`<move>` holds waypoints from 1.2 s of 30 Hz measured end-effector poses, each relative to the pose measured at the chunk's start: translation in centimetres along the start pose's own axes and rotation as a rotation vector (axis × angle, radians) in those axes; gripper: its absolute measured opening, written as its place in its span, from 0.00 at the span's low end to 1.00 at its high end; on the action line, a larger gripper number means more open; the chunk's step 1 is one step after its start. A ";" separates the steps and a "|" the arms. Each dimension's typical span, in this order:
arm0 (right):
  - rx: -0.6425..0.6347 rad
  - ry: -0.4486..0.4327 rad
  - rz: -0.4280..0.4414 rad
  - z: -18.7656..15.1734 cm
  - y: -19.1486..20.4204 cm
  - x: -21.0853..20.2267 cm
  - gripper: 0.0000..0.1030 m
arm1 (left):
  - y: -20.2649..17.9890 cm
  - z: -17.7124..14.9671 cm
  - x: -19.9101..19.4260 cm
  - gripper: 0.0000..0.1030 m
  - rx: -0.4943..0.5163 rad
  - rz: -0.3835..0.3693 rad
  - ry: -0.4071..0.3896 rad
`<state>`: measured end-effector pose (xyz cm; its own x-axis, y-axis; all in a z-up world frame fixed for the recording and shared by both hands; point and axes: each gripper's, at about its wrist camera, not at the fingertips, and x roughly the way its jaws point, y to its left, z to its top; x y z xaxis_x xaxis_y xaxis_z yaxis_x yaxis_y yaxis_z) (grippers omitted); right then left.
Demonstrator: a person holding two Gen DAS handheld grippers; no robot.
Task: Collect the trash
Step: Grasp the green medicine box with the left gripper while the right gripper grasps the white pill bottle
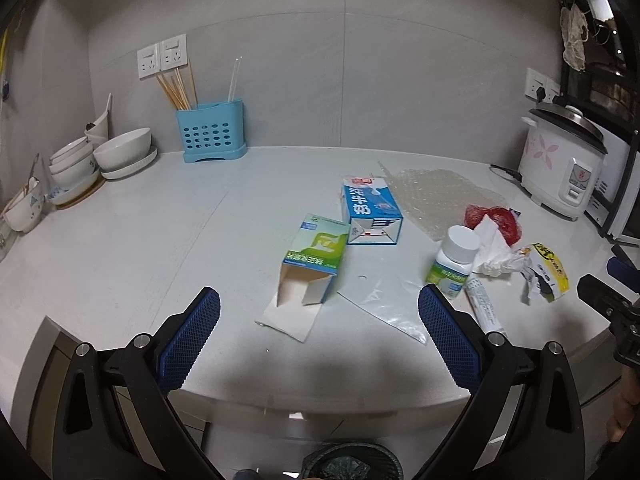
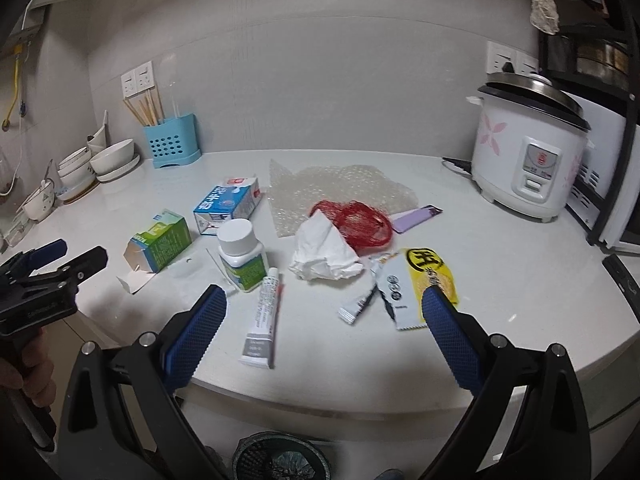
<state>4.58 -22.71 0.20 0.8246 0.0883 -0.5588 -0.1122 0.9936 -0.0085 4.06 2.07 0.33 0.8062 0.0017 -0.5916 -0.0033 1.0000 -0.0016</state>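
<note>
From the left wrist view, the left gripper (image 1: 319, 304) is hovering over the near edge of the worktop (image 1: 160, 240) with its jaws spread wide and nothing between them. A green carton (image 1: 316, 254) is lying on its side straight ahead at twelve o'clock, its open flap facing the camera over a scrap of paper (image 1: 290, 320). Beyond it a blue milk box (image 1: 370, 210) is resting, also tipped over. At two o'clock a white-capped bottle (image 1: 454, 260) is standing beside a crumpled tissue (image 1: 494, 250) and a red net (image 1: 500, 220). Both cartons are looking empty and light; they would probably crush easily, so pinching across the narrow sides seems safest. A clear plastic bag (image 1: 384, 300) is lying flat and will likely be slippery and hard to lift.

From the right wrist view, the right gripper (image 2: 322, 300) is likewise showing jaws wide apart, empty. A tube (image 2: 262, 316) is lying at eleven o'clock, and a yellow wrapper (image 2: 428, 276) is sitting beside the right jaw at one o'clock. Bubble wrap (image 2: 340, 184) is spreading behind the pile. The rice cooker (image 2: 528, 140) is crowding the two o'clock side, while the middle stays open. A bin (image 2: 280, 458) is waiting below the worktop edge at six o'clock.
</note>
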 end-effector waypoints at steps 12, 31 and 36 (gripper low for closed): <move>-0.112 0.052 0.180 3.6 4.3 7.7 0.88 | 1.4 2.3 8.5 0.94 0.026 0.014 0.095; -0.160 0.167 0.200 3.0 6.5 12.2 0.59 | 1.8 2.3 14.1 0.63 0.041 0.019 0.251; -0.142 0.182 0.195 2.7 6.4 12.9 0.47 | 2.1 2.3 13.9 0.48 0.030 0.000 0.256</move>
<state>16.01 -15.01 -4.80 0.6682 0.2502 -0.7007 -0.3463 0.9381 0.0048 16.65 4.25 -6.02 0.6305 0.0049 -0.7762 0.0172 0.9996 0.0202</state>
